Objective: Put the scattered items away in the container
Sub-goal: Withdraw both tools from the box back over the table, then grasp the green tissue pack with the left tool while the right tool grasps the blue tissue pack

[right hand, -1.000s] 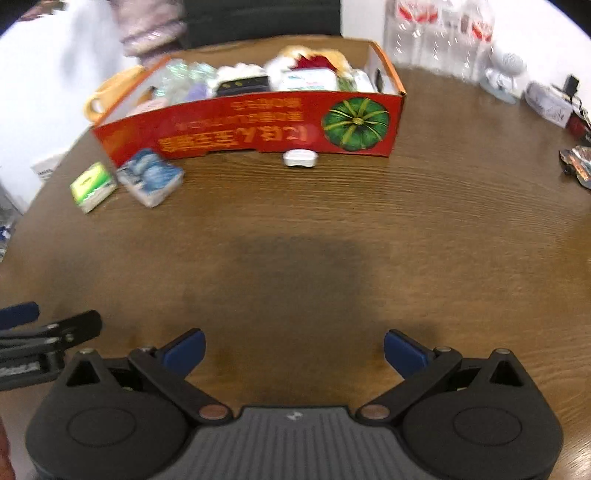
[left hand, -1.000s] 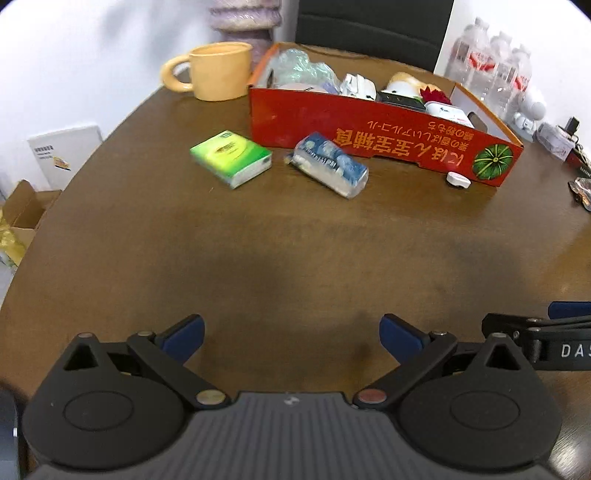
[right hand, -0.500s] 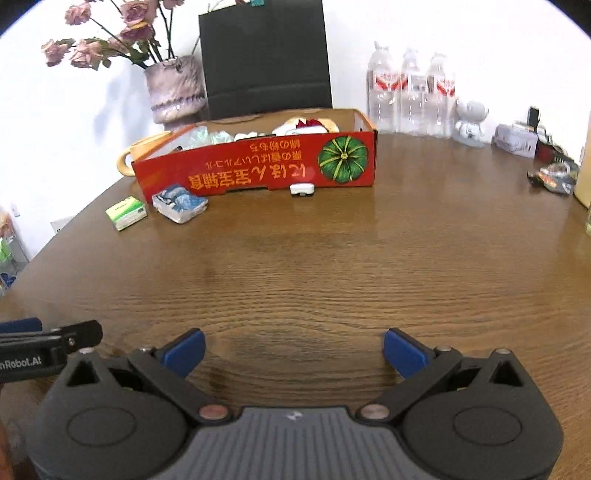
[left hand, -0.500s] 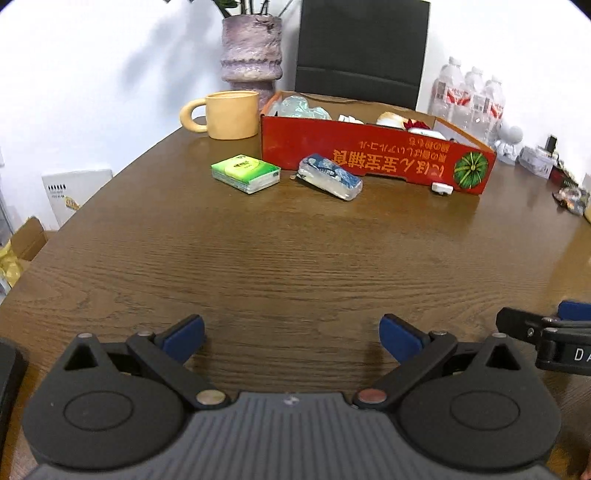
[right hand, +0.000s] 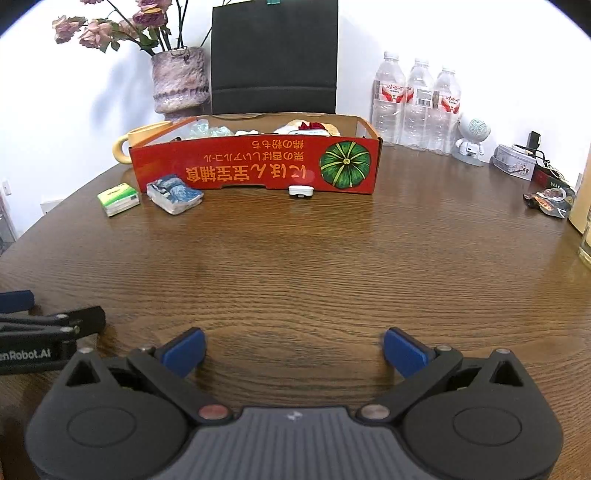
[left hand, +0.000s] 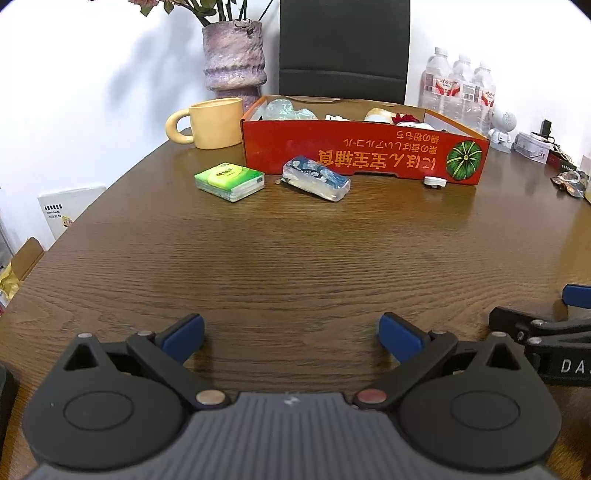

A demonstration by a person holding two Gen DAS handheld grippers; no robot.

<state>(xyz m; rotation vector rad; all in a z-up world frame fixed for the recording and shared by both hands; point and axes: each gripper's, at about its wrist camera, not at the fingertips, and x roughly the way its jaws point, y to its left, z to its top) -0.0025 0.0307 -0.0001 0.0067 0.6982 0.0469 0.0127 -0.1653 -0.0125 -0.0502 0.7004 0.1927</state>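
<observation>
A: Both claws, left (left hand: 291, 332) and right (right hand: 293, 349), gape wide, holding nothing, low over the surface (left hand: 314, 258).

B: Green pack (left hand: 229, 181), blue pack (left hand: 316, 178) and white piece (right hand: 300, 191) lie outside the box (right hand: 255, 168). Packs look light, squashy; pinch their long sides.

A: Only the right view shows the flowers (right hand: 110, 26).

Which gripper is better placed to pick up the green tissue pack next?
Left, probably. The green tissue pack lies left of the red cardboard box, nearer the open left gripper; the right gripper would reach across.
</observation>
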